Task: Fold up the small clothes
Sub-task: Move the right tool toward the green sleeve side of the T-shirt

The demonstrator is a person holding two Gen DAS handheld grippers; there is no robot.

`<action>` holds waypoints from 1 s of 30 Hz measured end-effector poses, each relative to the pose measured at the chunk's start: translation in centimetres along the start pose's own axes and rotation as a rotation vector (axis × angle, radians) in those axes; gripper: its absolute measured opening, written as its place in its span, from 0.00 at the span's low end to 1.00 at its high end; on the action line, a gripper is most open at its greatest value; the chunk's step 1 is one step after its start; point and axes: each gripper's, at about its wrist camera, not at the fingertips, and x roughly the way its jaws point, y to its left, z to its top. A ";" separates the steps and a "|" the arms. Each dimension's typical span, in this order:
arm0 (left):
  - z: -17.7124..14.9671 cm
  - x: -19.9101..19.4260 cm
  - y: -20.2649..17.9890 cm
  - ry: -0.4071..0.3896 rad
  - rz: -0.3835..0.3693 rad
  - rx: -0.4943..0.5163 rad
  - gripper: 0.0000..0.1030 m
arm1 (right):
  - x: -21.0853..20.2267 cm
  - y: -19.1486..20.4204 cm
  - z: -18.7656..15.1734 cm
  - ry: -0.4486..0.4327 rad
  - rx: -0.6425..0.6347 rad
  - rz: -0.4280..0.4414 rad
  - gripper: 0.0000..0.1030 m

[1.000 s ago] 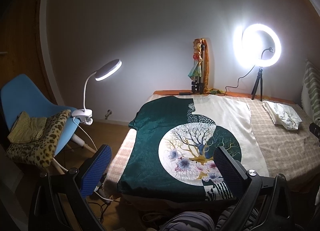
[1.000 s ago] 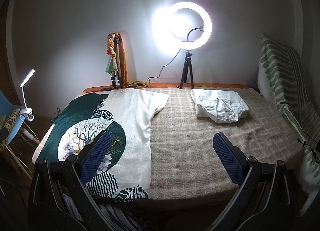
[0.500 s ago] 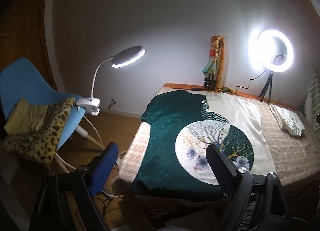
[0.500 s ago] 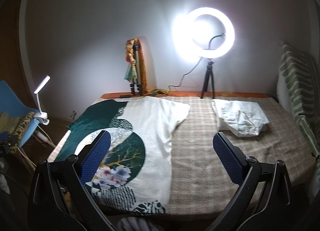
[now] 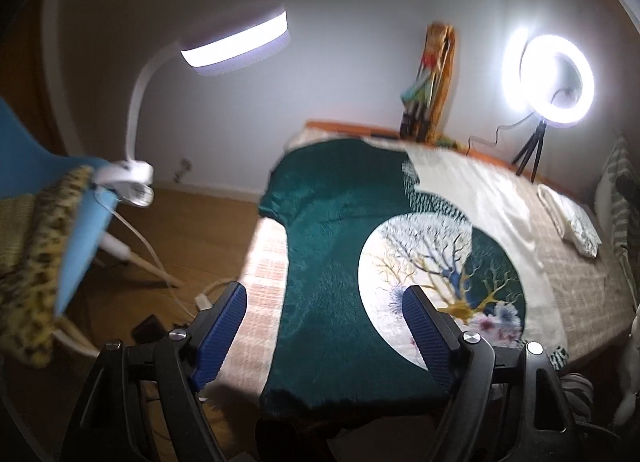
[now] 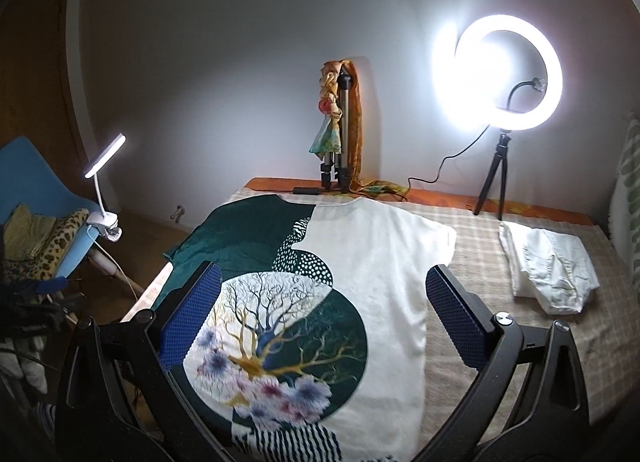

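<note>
Shirt (image 6: 360, 302) lies flat on the bed (image 6: 500, 322), collar toward the far wall, hem at the near edge; its long axis runs away from both grippers. Green half sits on the side of the bed nearest the chair (image 6: 36, 182); white half faces the bed's middle.

Left gripper (image 5: 324, 326): jaws apart and closing, nothing between the pads; green hem region shows in the gap, just ahead and below. Pads not touching cloth.

Right gripper (image 6: 324, 318): jaws spread wide, empty, above the tree print near the hem.

Judgement: left gripper is nearer the green hem corner and green sleeve, right nearer the white side. Fold not yet begun.

Edges: the green side runs close to the bed's chair-side edge, the hem close to the near edge, so little margin there. Open bed between the shirt and the folded white garment (image 6: 548, 266), room to fold toward. Lamp (image 5: 236, 46) and its cable hang off the chair, close to the left gripper's side
</note>
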 end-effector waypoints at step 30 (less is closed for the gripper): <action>5.3 26.3 14.4 0.132 -0.262 -0.701 0.30 | 34.2 12.7 3.9 0.380 0.009 0.292 0.96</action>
